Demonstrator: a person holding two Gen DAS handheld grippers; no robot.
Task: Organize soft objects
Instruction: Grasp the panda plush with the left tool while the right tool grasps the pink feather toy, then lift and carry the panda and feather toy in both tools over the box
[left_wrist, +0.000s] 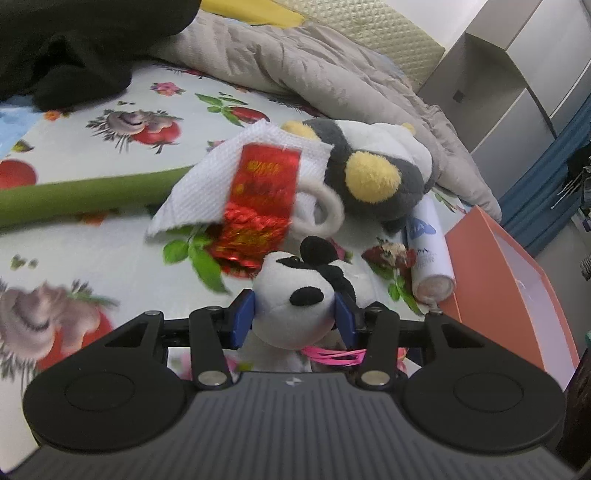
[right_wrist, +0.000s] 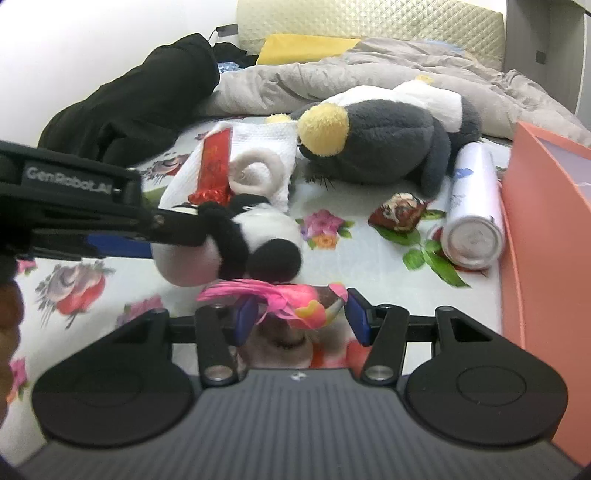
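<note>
- 2 grippers hold 1 toy each, both near the orange box.
- Left gripper, half closed, pinches the panda by its head; plush squashes, so grip the firm middle.
- Right gripper, half closed, clamps the pink bird; light, with fragile feathers.
- The penguin lies beyond the box's corner.

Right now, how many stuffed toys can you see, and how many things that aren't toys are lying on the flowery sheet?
Stuffed toys: 3, the panda, the grey and yellow plush and the pink toy.
Cloths: 1, the white cloth.
Red packets: 1, the red packet.
Spray cans: 1, the white can.
Boxes: 1, the orange box.
Total: 7
</note>
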